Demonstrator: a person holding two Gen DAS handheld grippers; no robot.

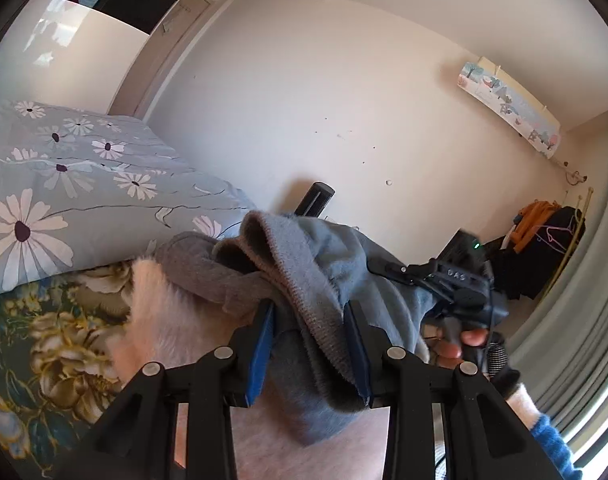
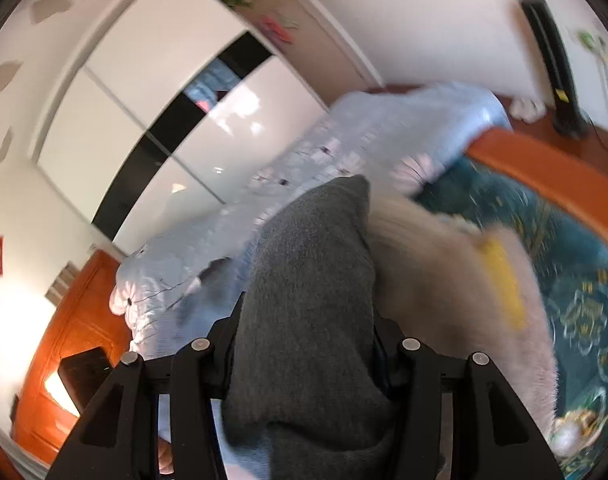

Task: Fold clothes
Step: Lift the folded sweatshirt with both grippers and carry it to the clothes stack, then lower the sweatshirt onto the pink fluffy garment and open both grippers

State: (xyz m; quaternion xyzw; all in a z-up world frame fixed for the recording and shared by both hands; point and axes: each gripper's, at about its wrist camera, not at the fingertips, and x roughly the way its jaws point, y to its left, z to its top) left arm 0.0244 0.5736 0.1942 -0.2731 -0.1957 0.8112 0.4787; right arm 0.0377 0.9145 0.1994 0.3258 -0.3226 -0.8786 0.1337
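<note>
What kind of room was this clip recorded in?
Most likely a home bedroom: a bed with a daisy-print duvet, a tall white-and-black sliding wardrobe, and clothes heaped on a rack in the corner.

Sunlit bedroom: white wall [image 1: 304,92], glossy wardrobe [image 2: 115,120]

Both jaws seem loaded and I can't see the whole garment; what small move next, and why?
Probably lower the grey knit garment onto the fluffy cream blanket and spread it flat: both the left gripper and right gripper hold it bunched and lifted.
</note>
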